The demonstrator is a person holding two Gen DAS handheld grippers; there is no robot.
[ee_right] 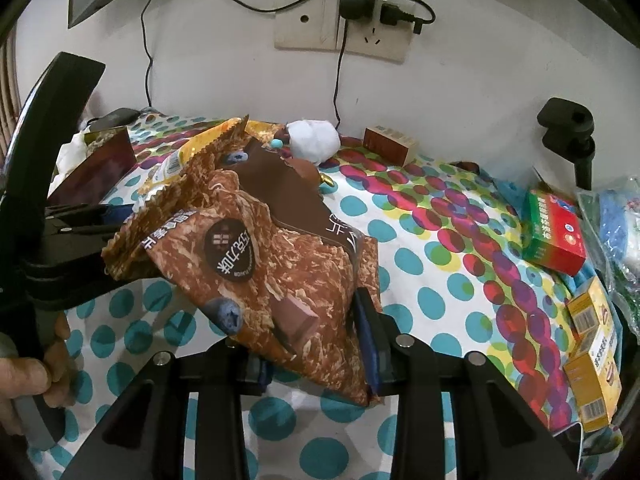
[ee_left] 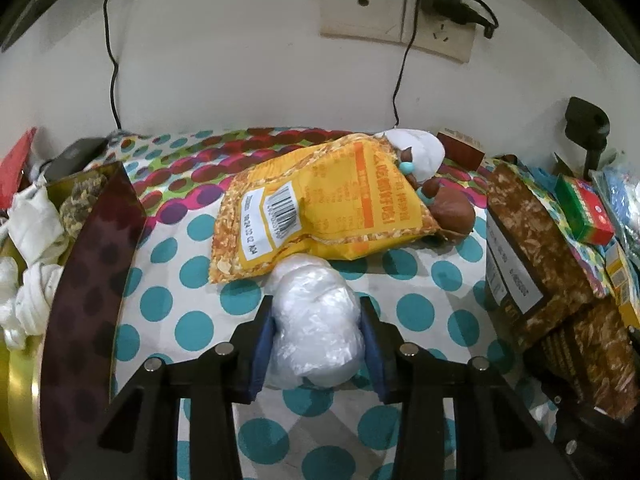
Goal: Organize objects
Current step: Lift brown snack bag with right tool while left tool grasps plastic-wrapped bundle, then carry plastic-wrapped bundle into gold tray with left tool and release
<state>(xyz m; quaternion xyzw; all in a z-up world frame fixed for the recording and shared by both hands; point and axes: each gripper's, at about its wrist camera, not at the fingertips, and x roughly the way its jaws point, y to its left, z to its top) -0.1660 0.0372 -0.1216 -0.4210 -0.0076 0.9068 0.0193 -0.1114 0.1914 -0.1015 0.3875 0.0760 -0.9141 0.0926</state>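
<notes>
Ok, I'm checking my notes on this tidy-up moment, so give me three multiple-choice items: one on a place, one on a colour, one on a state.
1. Where does the yellow snack bag lie?
A. on the dotted cloth
B. in the dark box
C. in the right gripper

2. What colour is the bundle in the left gripper?
A. red
B. white
C. green

3. What is the right gripper doing?
A. hanging open and empty
B. shut on a yellow box
C. shut on the brown snack bag

Key: 1 A, it lies flat on the cloth; 2 B, pale crumpled plastic; 3 C, the pads pinch the bag's lower end.
</notes>
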